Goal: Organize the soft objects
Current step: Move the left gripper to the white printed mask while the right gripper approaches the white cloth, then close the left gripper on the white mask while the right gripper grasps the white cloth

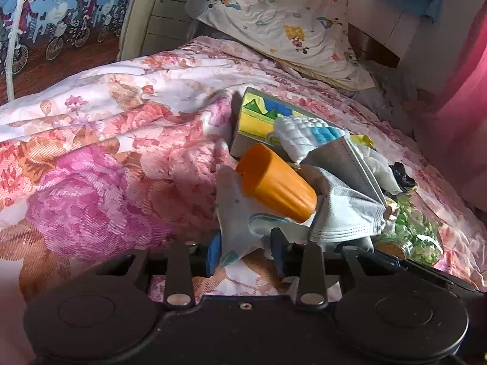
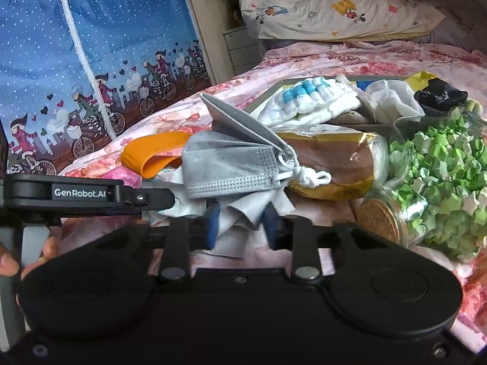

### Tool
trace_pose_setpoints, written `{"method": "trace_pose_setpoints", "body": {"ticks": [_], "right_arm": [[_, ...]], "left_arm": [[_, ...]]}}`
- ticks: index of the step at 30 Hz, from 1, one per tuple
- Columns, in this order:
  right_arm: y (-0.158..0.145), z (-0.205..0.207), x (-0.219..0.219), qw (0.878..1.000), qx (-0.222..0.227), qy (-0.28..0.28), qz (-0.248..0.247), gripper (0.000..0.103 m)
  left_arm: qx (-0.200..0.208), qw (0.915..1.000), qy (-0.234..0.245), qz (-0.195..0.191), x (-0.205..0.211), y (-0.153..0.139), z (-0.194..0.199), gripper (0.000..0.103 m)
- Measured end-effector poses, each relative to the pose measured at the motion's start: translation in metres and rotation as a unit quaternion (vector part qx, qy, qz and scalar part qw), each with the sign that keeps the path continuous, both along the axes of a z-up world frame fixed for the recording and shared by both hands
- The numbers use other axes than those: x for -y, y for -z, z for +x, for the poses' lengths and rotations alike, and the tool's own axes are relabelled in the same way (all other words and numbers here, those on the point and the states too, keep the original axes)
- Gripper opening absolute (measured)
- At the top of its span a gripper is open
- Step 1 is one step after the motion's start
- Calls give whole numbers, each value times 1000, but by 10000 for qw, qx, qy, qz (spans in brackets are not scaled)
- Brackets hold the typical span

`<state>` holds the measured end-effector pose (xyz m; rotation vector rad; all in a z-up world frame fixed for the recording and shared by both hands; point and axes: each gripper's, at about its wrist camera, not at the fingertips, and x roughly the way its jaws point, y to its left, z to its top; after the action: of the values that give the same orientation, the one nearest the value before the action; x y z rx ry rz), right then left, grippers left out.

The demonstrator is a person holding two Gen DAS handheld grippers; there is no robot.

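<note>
A pile lies on the flowered bed. A thin white cloth with small prints (image 1: 236, 213) (image 2: 243, 222) lies at its near edge, under an orange cup (image 1: 275, 182) (image 2: 155, 152) and a grey face mask (image 1: 347, 210) (image 2: 231, 164). My left gripper (image 1: 246, 254) is open, its blue pads either side of the cloth's near corner. My right gripper (image 2: 242, 223) is open too, its pads flanking a fold of the same cloth. A white and blue knitted piece (image 1: 304, 133) (image 2: 310, 100) lies further back on a box (image 1: 255, 118).
A jar of green paper stars (image 2: 438, 182) (image 1: 408, 234) with a cork lid lies at the right. A packaged loaf (image 2: 334, 158), white tissue (image 2: 392, 100) and a black item (image 2: 441, 95) sit behind. A cartoon pillow (image 1: 283, 21) is at the bed's head. The left gripper's body (image 2: 79, 194) shows at left.
</note>
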<state>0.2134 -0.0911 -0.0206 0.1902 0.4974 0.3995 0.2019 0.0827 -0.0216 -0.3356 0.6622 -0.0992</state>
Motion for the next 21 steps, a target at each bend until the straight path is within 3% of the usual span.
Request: {"method": "trace_pose_setpoints", "body": {"ticks": [2,6,14,21], "right_arm": [[-1,-2,3,9999,51,103,38,6],[-2,-7,5,9996,166,215,63,1],[-21,-31,10,9977,557,382,-56,0],[-38,-54,20,9962,690,518,-74,0]], "left_arm": [[-19,10000,52,43,2,-2,-1,35],[-197,9998,58,30,2,-3,0,34],[-559,9969,16,-549,-7,-4,-2,32],[-1046,9877,92,-1160,-8,3,-9,31]]}}
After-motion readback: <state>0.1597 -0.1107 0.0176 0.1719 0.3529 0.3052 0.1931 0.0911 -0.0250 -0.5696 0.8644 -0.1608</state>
